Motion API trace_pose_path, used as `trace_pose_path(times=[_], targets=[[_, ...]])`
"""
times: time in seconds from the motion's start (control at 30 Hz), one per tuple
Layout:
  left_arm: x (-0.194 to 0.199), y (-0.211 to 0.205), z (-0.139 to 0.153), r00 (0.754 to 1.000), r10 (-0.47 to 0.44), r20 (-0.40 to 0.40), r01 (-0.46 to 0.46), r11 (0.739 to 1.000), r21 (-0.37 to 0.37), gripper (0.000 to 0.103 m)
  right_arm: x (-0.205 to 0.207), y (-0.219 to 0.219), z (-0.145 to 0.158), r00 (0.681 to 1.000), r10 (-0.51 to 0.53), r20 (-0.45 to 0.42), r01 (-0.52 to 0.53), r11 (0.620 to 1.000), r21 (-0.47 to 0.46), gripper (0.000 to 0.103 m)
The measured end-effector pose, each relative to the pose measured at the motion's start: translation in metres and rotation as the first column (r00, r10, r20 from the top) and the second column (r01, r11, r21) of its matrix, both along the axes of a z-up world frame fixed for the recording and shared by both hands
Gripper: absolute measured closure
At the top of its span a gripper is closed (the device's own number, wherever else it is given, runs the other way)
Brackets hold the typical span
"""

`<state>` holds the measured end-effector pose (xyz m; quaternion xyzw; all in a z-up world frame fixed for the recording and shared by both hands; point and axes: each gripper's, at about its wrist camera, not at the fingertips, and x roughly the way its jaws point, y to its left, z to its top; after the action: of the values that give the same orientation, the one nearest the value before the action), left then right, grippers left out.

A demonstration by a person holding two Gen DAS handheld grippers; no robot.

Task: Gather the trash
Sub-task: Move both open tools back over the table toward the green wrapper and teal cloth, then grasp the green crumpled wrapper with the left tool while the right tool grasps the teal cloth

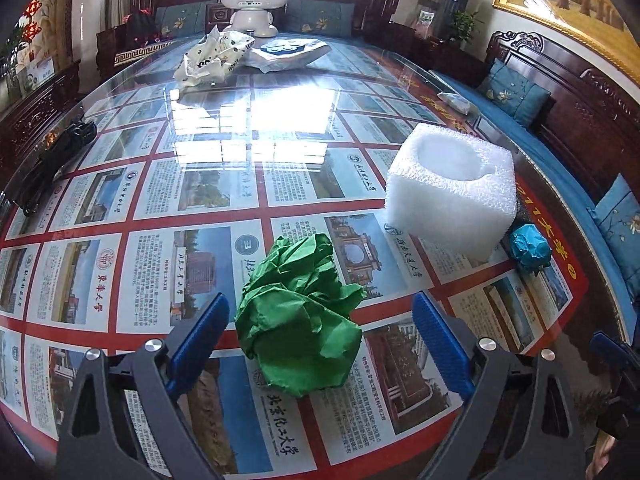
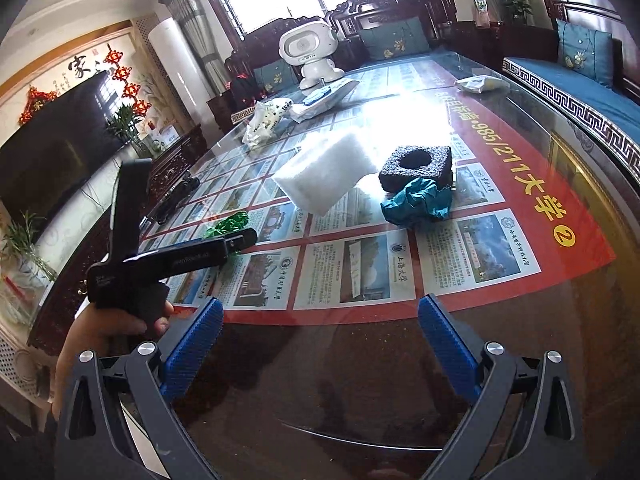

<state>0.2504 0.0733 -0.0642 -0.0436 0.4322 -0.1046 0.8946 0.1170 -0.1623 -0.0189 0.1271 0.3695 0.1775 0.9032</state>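
Hand point(image 2: 116, 320) at lower left of the right wrist view, wrapped round the black handle of the left gripper point(image 1: 320, 340), tilted down toward the glass-topped table point(image 1: 280, 128). Jaws spread wide on either side of the crumpled green paper point(image 1: 300, 320), pads clear of it. Same green paper mostly hidden behind that tool in the right wrist view, only a fringe showing. Further right, white foam block point(image 1: 452, 196) upright, round hollow on top. Beside it, teal paper wad point(image 1: 530, 246), partly tucked behind the foam in the left wrist view. Black foam block point(image 2: 416, 168) touching the teal wad, seen only from the right wrist. Right gripper point(image 2: 320, 336) at lower centre, jaws spread, nothing between them, over bare dark table edge; merely a blue tip at the left view's right margin.
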Motion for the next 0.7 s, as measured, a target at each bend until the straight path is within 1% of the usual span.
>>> trace_pose_path(times=[0.07,0.1,0.13,0.17,0.2,0.33,0.4,0.57,0.7], targets=[[0.001,0.001,0.000,1.000,0.006,0.002,-0.006,1.000,0.003,0.017,0.002,-0.001,-0.001,1.000,-0.007,-0.007,0.007,1.000,-0.004,0.009],[0.002,0.002,0.001,1.000,0.008,0.004,-0.008,1.000,0.005,0.022,0.002,-0.001,-0.001,1.000,-0.008,-0.008,0.008,1.000,-0.004,0.009],[0.001,0.002,0.001,1.000,0.009,0.007,-0.009,1.000,0.007,0.030,0.002,-0.002,-0.001,1.000,-0.009,-0.009,0.009,1.000,-0.005,0.009],[0.001,0.003,0.002,1.000,0.013,0.010,-0.013,1.000,0.011,0.036,0.003,-0.002,-0.001,1.000,-0.014,-0.011,0.013,1.000,-0.007,0.009],[0.001,0.004,0.002,1.000,0.011,0.012,-0.011,1.000,0.009,0.049,0.003,-0.002,-0.001,1.000,-0.018,-0.013,0.017,1.000,-0.008,0.009],[-0.002,0.008,0.003,1.000,0.008,0.013,-0.007,1.000,-0.028,0.056,0.003,-0.003,0.001,1.000,-0.027,-0.014,0.027,1.000,-0.006,0.009],[-0.005,0.010,0.003,1.000,0.004,0.012,-0.003,0.999,-0.050,0.058,0.003,-0.002,0.002,0.999,-0.030,-0.016,0.030,0.999,-0.013,0.009],[-0.014,0.009,0.005,1.000,-0.005,0.018,0.006,0.998,-0.066,0.059,0.006,-0.002,0.003,0.999,-0.043,-0.026,0.042,0.999,-0.025,0.009],[-0.026,0.001,0.012,0.999,-0.030,0.042,0.033,0.997,-0.064,0.058,0.016,-0.005,0.005,0.997,-0.074,-0.025,0.072,0.996,-0.053,0.009]])
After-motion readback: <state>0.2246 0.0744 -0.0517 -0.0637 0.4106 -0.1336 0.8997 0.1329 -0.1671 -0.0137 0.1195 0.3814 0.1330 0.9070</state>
